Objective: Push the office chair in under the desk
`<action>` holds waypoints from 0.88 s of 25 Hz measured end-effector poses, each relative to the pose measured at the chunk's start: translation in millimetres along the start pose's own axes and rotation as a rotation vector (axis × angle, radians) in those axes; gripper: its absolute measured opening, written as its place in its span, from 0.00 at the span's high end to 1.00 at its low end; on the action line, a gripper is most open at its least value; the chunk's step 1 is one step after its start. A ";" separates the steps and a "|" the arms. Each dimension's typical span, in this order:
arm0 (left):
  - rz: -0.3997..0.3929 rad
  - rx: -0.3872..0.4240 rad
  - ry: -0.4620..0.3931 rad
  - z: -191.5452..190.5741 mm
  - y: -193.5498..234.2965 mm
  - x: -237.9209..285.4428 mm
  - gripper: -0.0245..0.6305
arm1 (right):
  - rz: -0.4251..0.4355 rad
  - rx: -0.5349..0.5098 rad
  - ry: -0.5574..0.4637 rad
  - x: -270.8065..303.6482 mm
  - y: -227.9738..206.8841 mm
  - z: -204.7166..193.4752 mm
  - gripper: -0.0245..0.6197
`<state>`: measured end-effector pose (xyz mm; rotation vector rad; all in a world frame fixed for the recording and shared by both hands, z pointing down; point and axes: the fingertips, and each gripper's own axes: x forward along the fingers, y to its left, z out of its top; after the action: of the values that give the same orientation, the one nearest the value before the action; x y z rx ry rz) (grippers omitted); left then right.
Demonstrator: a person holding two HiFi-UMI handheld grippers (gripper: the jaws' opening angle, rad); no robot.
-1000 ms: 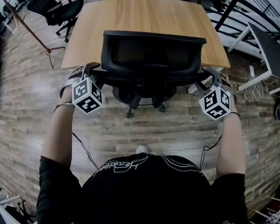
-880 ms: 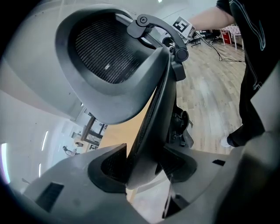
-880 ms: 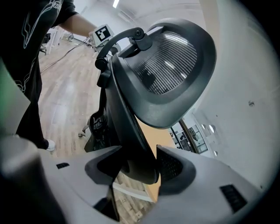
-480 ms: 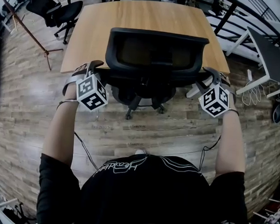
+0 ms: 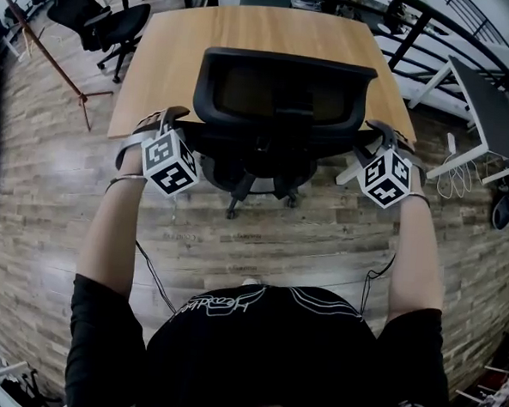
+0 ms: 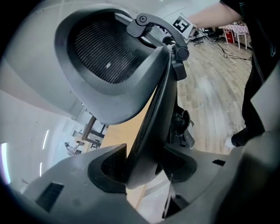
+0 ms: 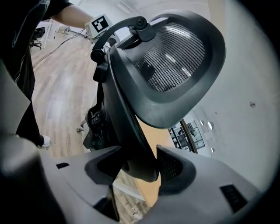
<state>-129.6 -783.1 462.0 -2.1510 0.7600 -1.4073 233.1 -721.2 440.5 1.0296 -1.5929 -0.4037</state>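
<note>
A black mesh-backed office chair (image 5: pixel 283 88) stands at the near edge of a light wooden desk (image 5: pixel 248 30), its backrest over the desk's front edge and its base (image 5: pixel 256 177) on the floor below. My left gripper (image 5: pixel 175 118) is shut on the backrest's left edge, and my right gripper (image 5: pixel 372 130) is shut on its right edge. In the left gripper view the backrest rim (image 6: pixel 153 118) runs down between the jaws of my left gripper (image 6: pixel 144 164), touching both pads. The right gripper view shows the same rim (image 7: pixel 127 127) clamped in my right gripper (image 7: pixel 138 164).
A second black office chair (image 5: pixel 103 13) stands at the far left, beside a slanted stand pole (image 5: pixel 49 48). To the right are a white-framed table (image 5: pixel 493 92) and black railings (image 5: pixel 438 16). Cables trail over the wood floor (image 5: pixel 235 232) near the person's shoe (image 5: pixel 248 282).
Both grippers and the chair have moved away from the person toward the desk. The backrest now reaches further over the desktop.
</note>
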 end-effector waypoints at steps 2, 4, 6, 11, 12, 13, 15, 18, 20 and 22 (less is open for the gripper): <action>-0.006 -0.004 0.009 -0.3 4.3 4.4 0.62 | 0.001 -0.005 0.012 5.4 -4.0 1.4 0.58; -0.010 -0.006 0.014 -0.2 10.5 9.0 0.62 | -0.005 -0.009 0.015 11.5 -10.0 3.1 0.58; -0.013 -0.008 0.018 1.2 16.7 13.4 0.62 | -0.011 -0.009 0.014 16.9 -16.7 4.0 0.58; -0.019 -0.015 0.032 1.5 26.7 23.6 0.62 | -0.004 -0.016 0.034 29.2 -25.6 6.0 0.58; -0.019 -0.016 0.035 1.4 28.2 26.0 0.62 | -0.004 -0.017 0.037 31.8 -26.9 6.0 0.58; -0.019 -0.017 0.037 1.2 29.7 28.3 0.62 | -0.005 -0.017 0.039 34.3 -28.2 6.1 0.58; -0.025 -0.017 0.044 0.1 30.9 32.0 0.62 | -0.003 -0.021 0.042 37.9 -28.7 6.5 0.58; -0.049 -0.010 0.056 -1.1 30.8 33.0 0.62 | 0.005 -0.034 0.043 38.5 -28.2 7.2 0.58; -0.052 -0.006 0.055 -0.9 31.7 32.8 0.62 | 0.000 -0.040 0.043 39.3 -29.6 7.8 0.58; -0.048 -0.005 0.055 -1.4 31.7 33.0 0.62 | -0.008 -0.047 0.053 40.6 -29.7 7.7 0.58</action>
<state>-126.5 -828.8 464.4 -2.1557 0.7371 -1.4962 238.9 -771.7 441.6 1.0028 -1.5258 -0.4140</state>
